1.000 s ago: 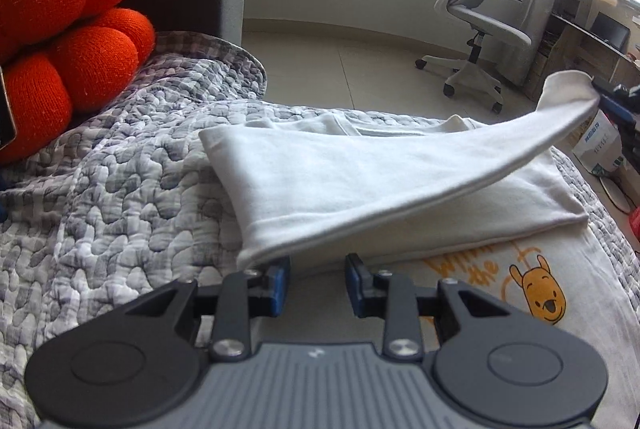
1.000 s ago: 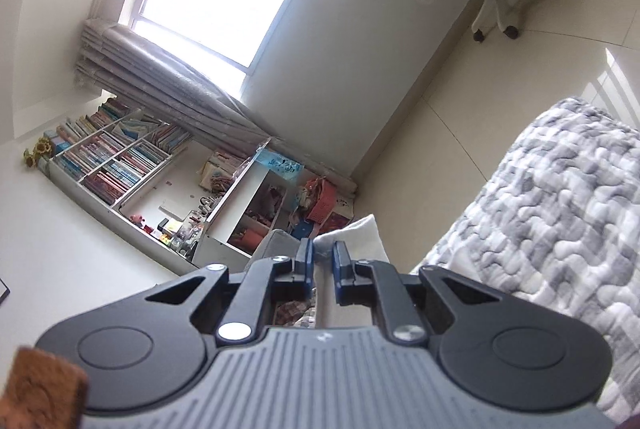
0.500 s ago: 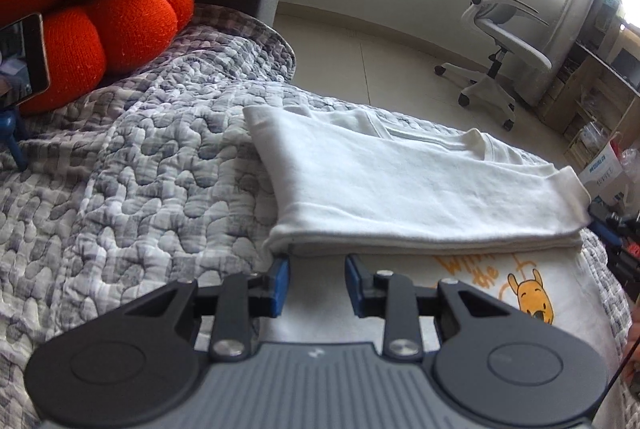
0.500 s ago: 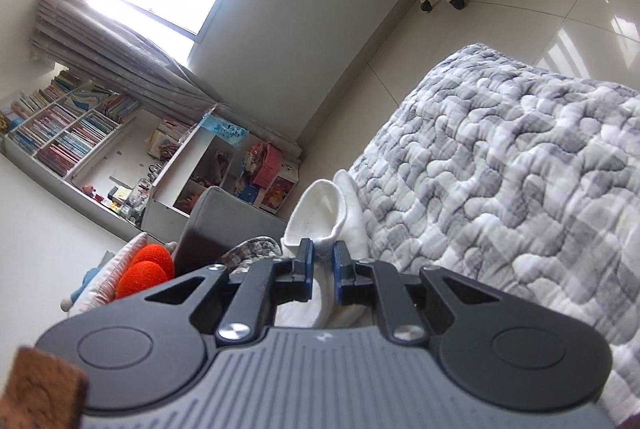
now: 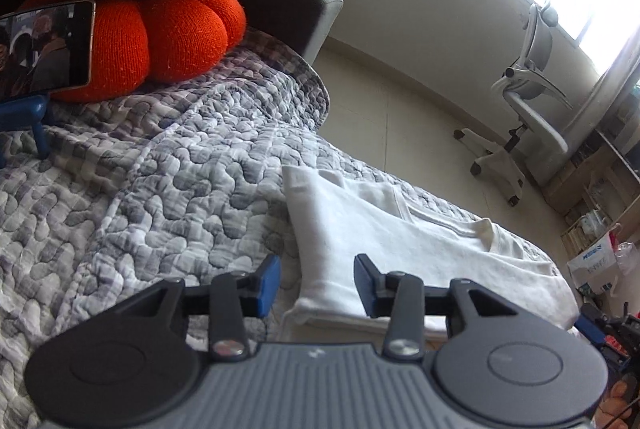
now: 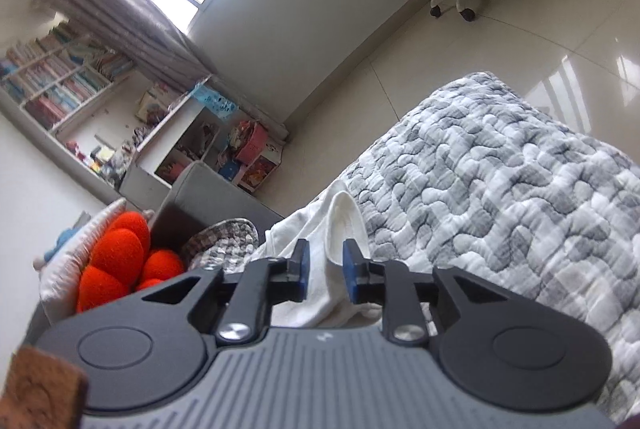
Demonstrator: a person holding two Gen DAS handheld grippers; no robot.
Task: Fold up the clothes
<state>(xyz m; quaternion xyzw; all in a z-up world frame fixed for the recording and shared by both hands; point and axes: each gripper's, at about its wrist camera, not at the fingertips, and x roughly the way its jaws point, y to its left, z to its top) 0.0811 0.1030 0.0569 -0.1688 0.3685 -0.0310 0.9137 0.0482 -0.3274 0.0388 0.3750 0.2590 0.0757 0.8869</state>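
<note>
Lettering on the box (image 5: 595, 256) beyond the white shirt (image 5: 404, 249) is unreadable.

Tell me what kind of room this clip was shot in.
Most likely a home bedroom or study. A quilted grey cover holds the white shirt being folded, a white office chair stands by the window, and crowded bookshelves line the wall.

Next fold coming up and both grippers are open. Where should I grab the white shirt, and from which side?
Judging from the left wrist view, take the white shirt at its near-left folded corner, right ahead of the left hand-held gripper. Come in low from the quilt side: the layers stack there into one thick edge, so one pinch should catch them all.
</note>
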